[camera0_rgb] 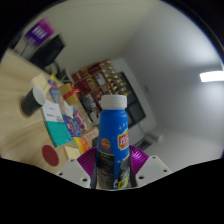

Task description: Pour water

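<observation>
One blue bottle, white cap, upright, clamped between both gripper pads; one colourful box left of bottle.

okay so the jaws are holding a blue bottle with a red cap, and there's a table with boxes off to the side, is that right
Not quite: the cap is white, not red, as the gripper view shows. The rest holds: the blue bottle stands upright between the jaws, with the purple pads against its sides, and a table with colourful boxes lies to one side.
</observation>
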Demonstrator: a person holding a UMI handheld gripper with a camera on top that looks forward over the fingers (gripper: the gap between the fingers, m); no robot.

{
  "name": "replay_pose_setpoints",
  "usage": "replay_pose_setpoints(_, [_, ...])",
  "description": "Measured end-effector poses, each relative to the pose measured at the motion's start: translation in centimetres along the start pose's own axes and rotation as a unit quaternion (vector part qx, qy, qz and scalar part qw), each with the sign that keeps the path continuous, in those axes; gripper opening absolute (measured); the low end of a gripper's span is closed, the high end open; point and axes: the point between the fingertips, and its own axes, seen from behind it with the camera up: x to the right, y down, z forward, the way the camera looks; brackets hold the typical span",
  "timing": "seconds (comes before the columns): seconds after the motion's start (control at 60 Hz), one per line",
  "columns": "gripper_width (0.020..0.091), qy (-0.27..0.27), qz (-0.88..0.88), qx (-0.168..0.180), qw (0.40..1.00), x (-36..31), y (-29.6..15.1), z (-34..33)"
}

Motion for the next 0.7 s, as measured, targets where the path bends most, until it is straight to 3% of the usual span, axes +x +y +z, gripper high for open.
replay_pose_setpoints(0.133, [0.0454, 0.027, -0.232, 0.039, 0.971, -2.9, -6.9, 3.3])
replay_pose_setpoints(0.25, [0.0454, 0.021, -0.400, 0.071, 0.913, -7.2, -9.9, 5.0])
replay_pose_setpoints(0.433, [0.0453, 0.071, -0.580, 0.131, 0.801, -10.6, -14.4, 5.3])
replay_pose_setpoints(0.7, [0.0454, 0.066, -0.629, 0.118, 0.766, -10.8, -14.6, 6.9])
